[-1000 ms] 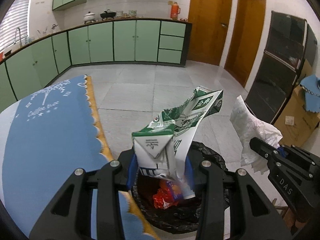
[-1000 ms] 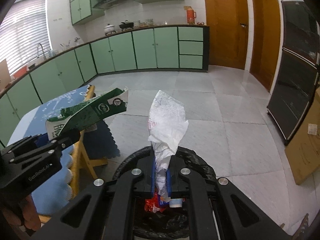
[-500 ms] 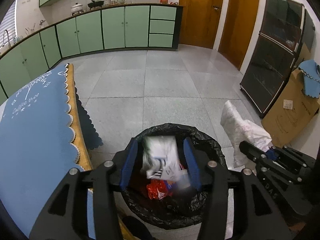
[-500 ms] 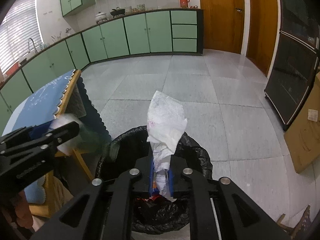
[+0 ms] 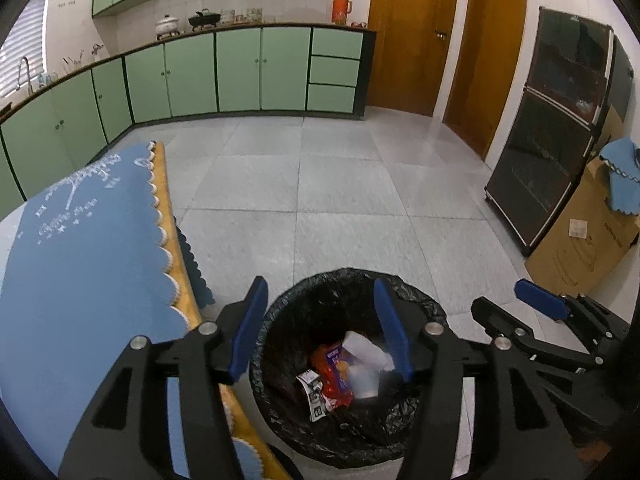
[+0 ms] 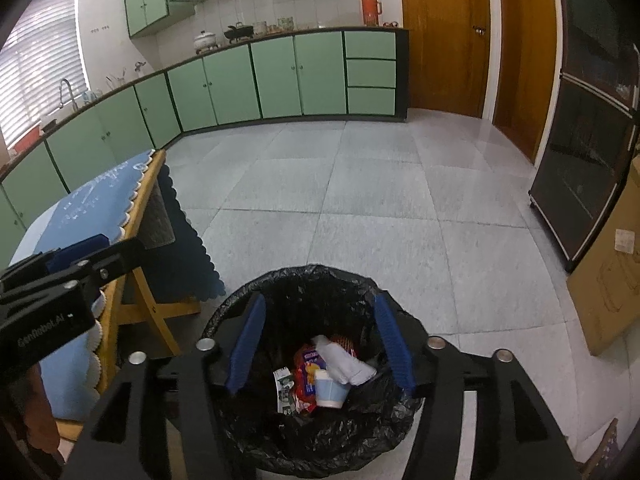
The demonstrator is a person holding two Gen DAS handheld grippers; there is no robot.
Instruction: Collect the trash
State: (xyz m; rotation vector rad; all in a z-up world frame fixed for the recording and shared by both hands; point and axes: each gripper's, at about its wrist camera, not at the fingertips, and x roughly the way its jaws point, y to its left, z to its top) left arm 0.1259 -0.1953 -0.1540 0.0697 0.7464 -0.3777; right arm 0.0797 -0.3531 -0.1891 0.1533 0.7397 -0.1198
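A black-lined trash bin [image 5: 420,312] stands on the floor right under both grippers; it also shows in the right wrist view [image 6: 224,312]. Inside lie the crumpled white paper [image 6: 344,362], a red wrapper [image 6: 306,376], a small white cup [image 6: 330,390] and the milk carton [image 6: 283,388]. The same trash shows in the left wrist view: paper [image 5: 366,354], wrapper [image 5: 334,372], carton [image 5: 314,394]. My left gripper [image 5: 322,332] is open and empty over the bin. My right gripper [image 6: 318,342] is open and empty over the bin.
A table with a blue scalloped cloth [image 5: 80,248] stands left of the bin, on wooden legs [image 6: 156,320]. Green cabinets [image 5: 240,72] line the far wall. A black glass cabinet [image 5: 560,140] and a cardboard box [image 5: 592,240] stand on the right.
Both grippers have opened. The milk carton dropped from the left gripper and the white paper from the right gripper into the bin.
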